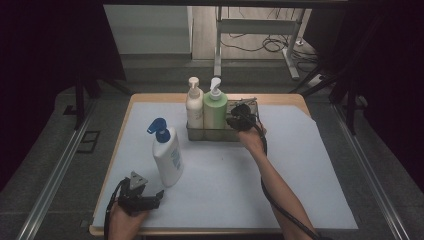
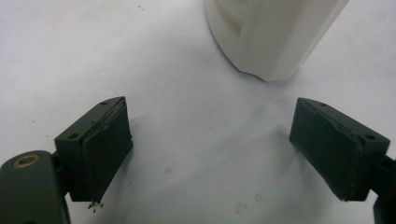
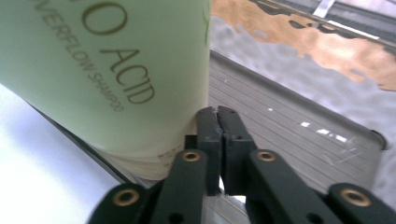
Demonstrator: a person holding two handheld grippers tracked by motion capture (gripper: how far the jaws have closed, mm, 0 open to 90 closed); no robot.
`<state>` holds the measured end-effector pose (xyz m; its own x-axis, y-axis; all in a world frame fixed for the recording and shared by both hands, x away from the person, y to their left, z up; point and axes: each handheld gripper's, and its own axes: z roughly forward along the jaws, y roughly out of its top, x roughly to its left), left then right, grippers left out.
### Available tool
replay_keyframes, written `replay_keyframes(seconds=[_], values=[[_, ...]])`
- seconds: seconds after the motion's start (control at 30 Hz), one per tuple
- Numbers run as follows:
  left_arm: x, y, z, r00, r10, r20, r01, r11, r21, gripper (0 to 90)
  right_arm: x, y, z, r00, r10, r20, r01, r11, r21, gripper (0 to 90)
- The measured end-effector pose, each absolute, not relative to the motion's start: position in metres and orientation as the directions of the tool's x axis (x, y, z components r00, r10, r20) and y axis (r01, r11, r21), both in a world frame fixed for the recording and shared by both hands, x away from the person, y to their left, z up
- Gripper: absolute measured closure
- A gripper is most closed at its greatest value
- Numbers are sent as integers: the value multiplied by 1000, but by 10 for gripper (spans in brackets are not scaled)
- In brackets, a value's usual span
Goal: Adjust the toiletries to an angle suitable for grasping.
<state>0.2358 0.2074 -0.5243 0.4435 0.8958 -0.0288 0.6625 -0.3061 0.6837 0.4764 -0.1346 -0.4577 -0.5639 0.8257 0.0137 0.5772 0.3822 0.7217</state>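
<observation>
three pump bottles (image 1: 167,155), two in one metal tray (image 1: 212,134); left hand-held gripper (image 2: 210,154) wide, right hand-held gripper (image 3: 218,123) pinched together, empty.

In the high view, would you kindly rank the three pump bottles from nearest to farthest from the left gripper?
Measured from the left gripper at the table's near left corner:
1. Blue-pump white bottle, standing on the table just beyond it.
2. Cream bottle, left end of the metal rack.
3. Green bottle, right beside the cream one, slightly farther.
</observation>
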Motion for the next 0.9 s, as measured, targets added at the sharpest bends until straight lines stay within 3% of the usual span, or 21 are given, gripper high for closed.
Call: replay_keyframes(seconds=[0.67, 0.9], values=[[236, 207, -524, 444, 896, -29, 662, -306, 684, 125, 454, -147, -442, -590, 807, -29, 512, 402, 759, 409], [236, 207, -524, 443, 896, -31, 663, -305, 683, 124, 440, -149, -441, -628, 777, -40, 474, 423, 772, 317]])
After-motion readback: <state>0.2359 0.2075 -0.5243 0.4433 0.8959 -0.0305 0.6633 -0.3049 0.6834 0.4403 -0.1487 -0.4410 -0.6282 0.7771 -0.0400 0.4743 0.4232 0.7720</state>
